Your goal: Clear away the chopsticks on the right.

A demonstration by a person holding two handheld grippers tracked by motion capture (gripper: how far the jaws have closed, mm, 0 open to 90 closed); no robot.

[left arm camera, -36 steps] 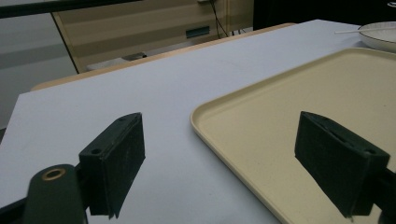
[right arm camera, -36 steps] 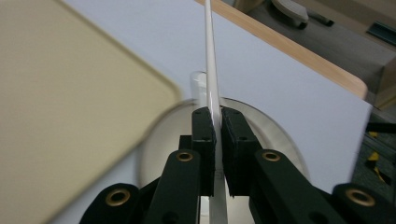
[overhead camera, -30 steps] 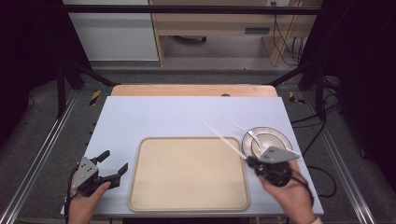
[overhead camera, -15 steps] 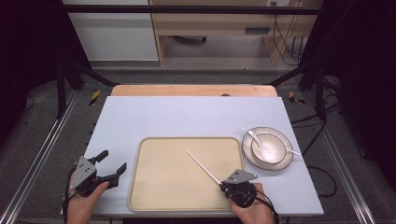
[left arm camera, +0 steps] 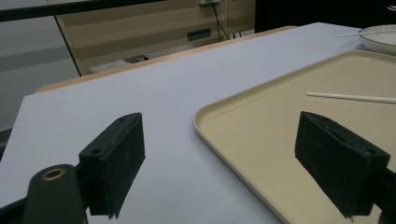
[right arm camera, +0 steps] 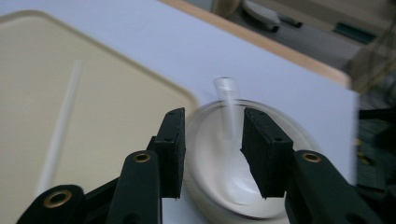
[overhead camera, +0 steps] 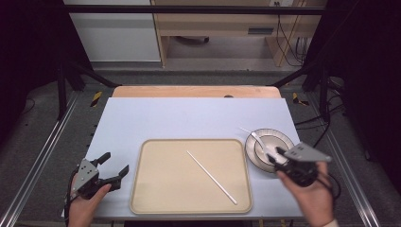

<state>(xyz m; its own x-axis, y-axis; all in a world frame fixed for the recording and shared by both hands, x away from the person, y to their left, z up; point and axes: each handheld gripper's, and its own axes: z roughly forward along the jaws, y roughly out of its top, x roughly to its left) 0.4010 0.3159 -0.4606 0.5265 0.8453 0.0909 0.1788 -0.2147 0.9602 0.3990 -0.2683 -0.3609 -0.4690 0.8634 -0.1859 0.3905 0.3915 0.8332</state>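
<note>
The right tool (overhead camera: pixel 283 156) hovers at the near rim of a round white bowl with a dark-lined edge (overhead camera: pixel 283 141), its black jaws partly spread and holding nothing; in the right gripper view they frame the handle of a white plastic spoon (right arm camera: pixel 228 114) that lies in the bowl. The bowl sits on the pale blue table (overhead camera: pixel 189 118), just beside the right edge of a beige rectangular plastic tray (overhead camera: pixel 156 189). A single thin white chopstick (overhead camera: pixel 211 177) lies diagonally on the tray. The left tool (overhead camera: pixel 115 169) rests low at the table's near left corner, jaws spread wide and empty, near the tray's left edge.
</note>
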